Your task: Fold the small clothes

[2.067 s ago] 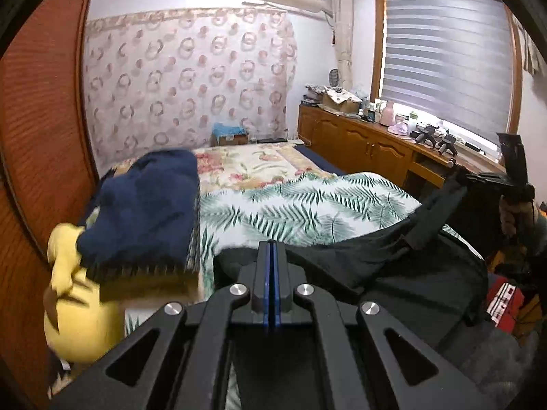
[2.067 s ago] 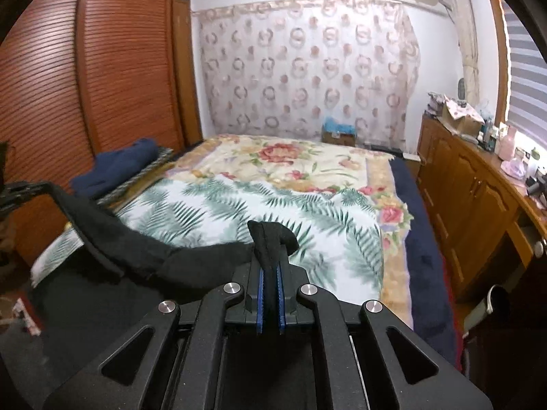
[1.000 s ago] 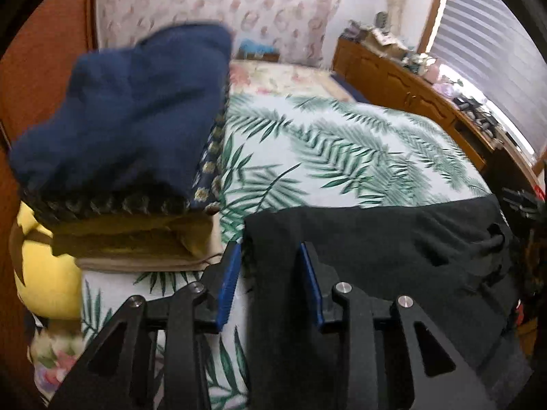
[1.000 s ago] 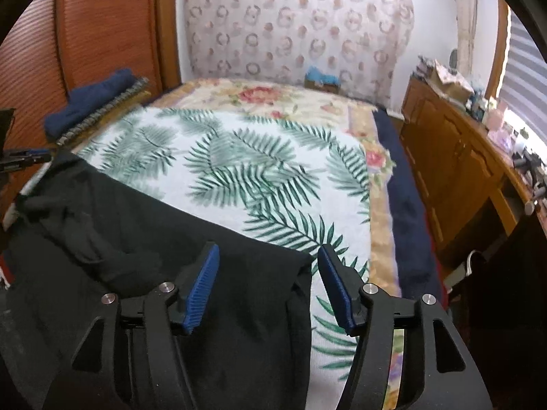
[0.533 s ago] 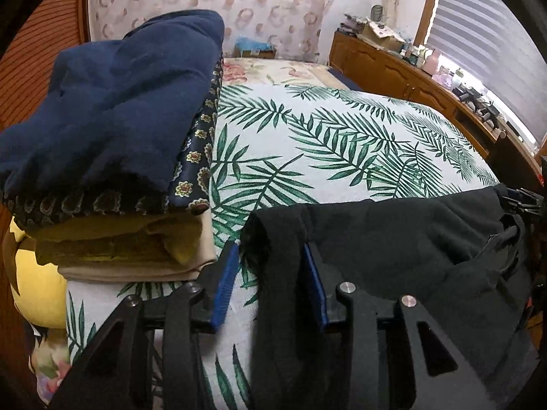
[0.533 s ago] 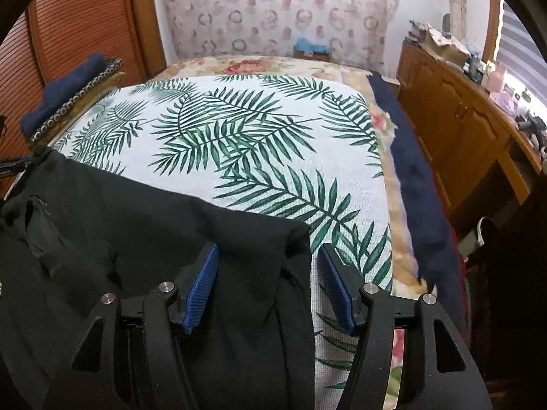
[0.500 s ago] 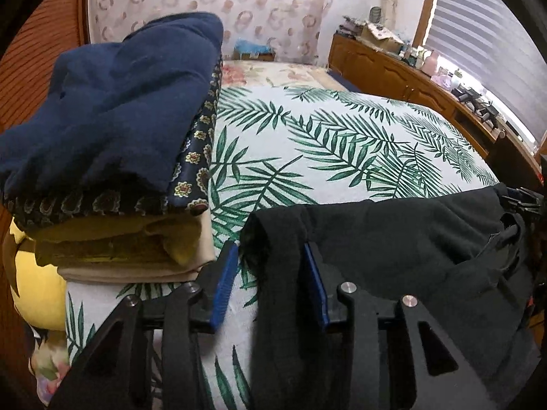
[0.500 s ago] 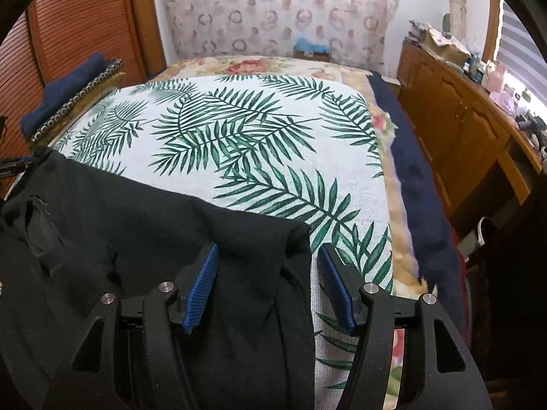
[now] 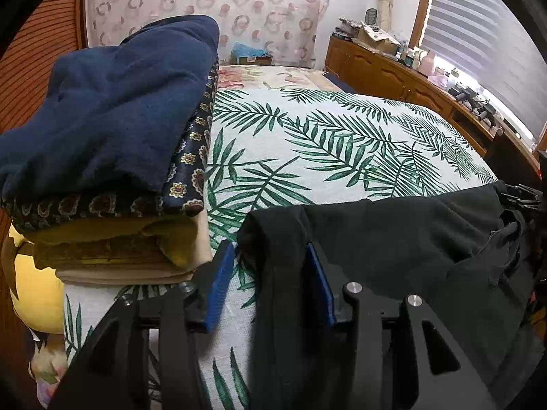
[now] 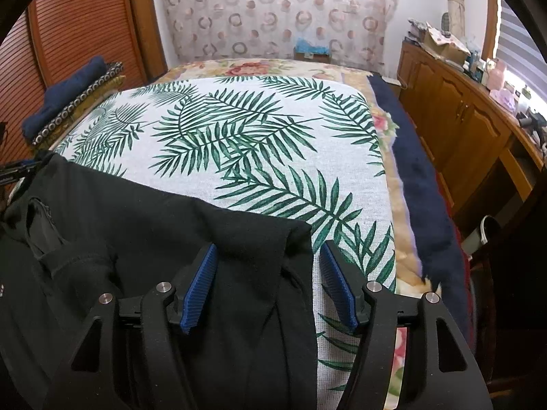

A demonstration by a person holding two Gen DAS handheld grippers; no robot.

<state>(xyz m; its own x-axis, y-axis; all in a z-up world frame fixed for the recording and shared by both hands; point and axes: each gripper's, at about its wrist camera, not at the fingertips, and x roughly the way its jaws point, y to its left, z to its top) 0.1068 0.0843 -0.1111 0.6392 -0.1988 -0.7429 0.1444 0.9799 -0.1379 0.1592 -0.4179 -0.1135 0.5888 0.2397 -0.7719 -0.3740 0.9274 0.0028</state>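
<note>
A black garment lies spread across the near edge of the bed, on a palm-leaf cloth. My left gripper is open, its blue pads on either side of the garment's left corner, which lies loose between them. My right gripper is open wide over the garment's right corner, which also lies loose between the pads. The rest of the garment runs off to the left in the right wrist view.
A stack of folded clothes, navy on top, sits at the bed's left edge; it also shows in the right wrist view. A yellow cushion lies below it. Wooden cabinets run along the right.
Two seconds ago both grippers were shut on the raised garment. They lowered it onto the bed and opened. In the last half second little has moved.
</note>
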